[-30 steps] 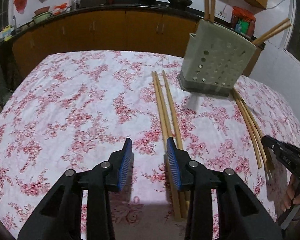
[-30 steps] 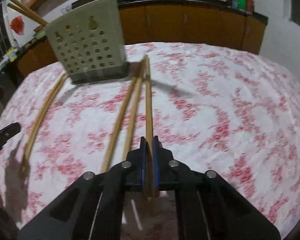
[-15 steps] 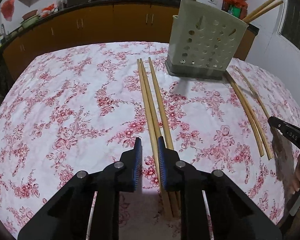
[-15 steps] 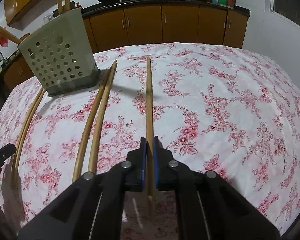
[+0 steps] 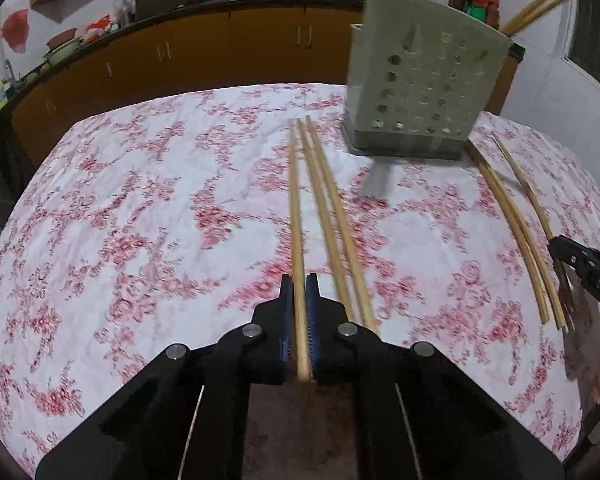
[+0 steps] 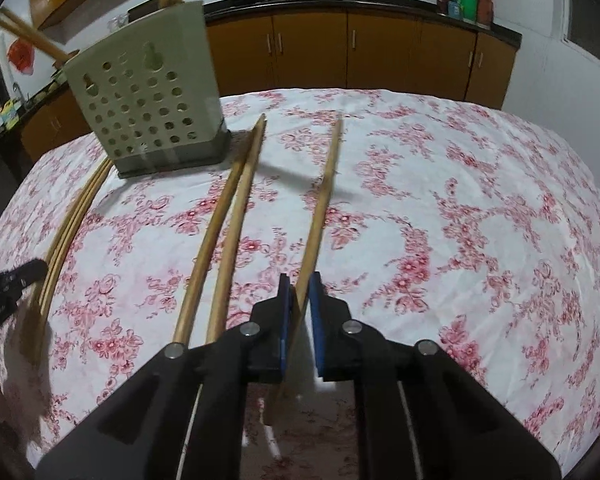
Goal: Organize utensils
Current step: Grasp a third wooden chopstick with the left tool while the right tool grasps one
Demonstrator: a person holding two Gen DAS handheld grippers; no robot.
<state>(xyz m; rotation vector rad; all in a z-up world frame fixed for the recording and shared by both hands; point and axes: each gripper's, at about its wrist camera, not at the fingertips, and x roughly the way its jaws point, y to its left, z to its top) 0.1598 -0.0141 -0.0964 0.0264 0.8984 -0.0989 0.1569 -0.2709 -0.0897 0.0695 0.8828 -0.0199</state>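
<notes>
**A:** Left gripper (image 5: 300, 282)?

**B:** Jaws have just been closing from the wide stance seen a second ago; now pinched on the held chopstick (image 5: 295, 208); loose pair (image 5: 340, 232) just right of the fingers; perforated holder (image 5: 424, 80) ahead and to the right.

**A:** Right gripper (image 6: 300, 280)?

**B:** Jaws narrow about the slanted chopstick (image 6: 320, 208), which earlier ran straight along the fingers; holder ahead and to the left.

Orange-brown kitchen cabinets (image 6: 380, 56), white wall (image 6: 560, 92)
</notes>
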